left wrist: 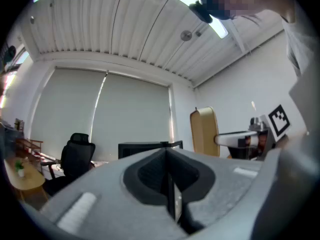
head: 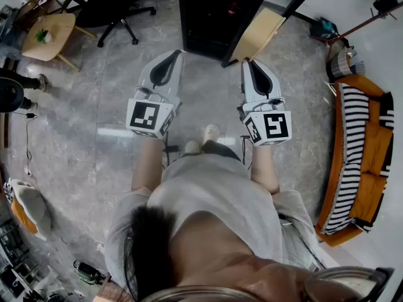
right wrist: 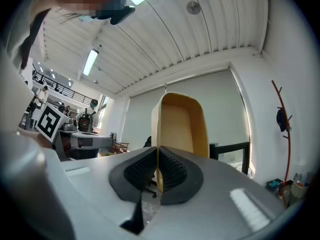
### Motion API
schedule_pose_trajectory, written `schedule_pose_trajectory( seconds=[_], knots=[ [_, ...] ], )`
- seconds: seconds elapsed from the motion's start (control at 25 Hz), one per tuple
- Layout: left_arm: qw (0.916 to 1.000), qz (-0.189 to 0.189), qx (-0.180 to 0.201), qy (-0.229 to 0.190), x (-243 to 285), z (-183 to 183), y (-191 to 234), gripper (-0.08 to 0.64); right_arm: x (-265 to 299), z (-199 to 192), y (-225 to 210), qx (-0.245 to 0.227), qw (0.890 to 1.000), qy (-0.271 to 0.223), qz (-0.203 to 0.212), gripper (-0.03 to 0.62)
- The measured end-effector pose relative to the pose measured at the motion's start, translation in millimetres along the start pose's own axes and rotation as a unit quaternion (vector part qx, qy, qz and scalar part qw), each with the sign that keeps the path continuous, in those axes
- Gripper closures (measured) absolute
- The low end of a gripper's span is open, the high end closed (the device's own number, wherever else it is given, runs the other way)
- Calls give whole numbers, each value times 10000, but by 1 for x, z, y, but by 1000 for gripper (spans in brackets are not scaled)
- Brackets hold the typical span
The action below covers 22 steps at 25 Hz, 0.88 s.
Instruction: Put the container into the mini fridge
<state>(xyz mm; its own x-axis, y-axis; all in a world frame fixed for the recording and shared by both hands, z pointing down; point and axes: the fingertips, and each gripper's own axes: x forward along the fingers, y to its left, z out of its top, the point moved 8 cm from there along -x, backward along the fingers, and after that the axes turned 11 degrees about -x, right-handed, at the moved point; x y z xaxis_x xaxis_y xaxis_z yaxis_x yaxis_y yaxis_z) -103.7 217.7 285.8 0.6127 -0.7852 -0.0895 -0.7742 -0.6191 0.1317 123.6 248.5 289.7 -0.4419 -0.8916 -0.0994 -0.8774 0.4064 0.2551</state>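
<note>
Head view: both grippers are held out over the floor, pointing at the black fridge [head: 211, 17], which stands just ahead and apart from them. Its door [head: 259, 33] is swung open, tan side showing, beyond the right gripper [head: 250, 63]. The left gripper [head: 175, 55] aims at the fridge's left part. Both pairs of jaws are pressed together with nothing between them. The fridge's inside is dark and cut off by the frame's top edge, so its contents can't be made out. Left gripper view shows only the fridge's top edge above the jaws.
</note>
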Motion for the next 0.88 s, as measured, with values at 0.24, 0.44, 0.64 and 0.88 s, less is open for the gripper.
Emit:
schedule_pose_trajectory(
  seconds=[0.24,0.44,0.64,0.88],
  knots=[
    [10000,10,-7,-36,-3,2,2,558,-1,3,6,17,10000,-50,7,584],
    [10000,15,-19,-65,-3,3,4,558,1,3,9,5,10000,-50,35,584],
    [10000,3,-40,-76,5,3,4,558,6,2,3,36,10000,-44,19,584],
    [9999,10,-27,-99,20,5,5,558,16,-2,-11,74,9999,-73,52,584]
  ],
)
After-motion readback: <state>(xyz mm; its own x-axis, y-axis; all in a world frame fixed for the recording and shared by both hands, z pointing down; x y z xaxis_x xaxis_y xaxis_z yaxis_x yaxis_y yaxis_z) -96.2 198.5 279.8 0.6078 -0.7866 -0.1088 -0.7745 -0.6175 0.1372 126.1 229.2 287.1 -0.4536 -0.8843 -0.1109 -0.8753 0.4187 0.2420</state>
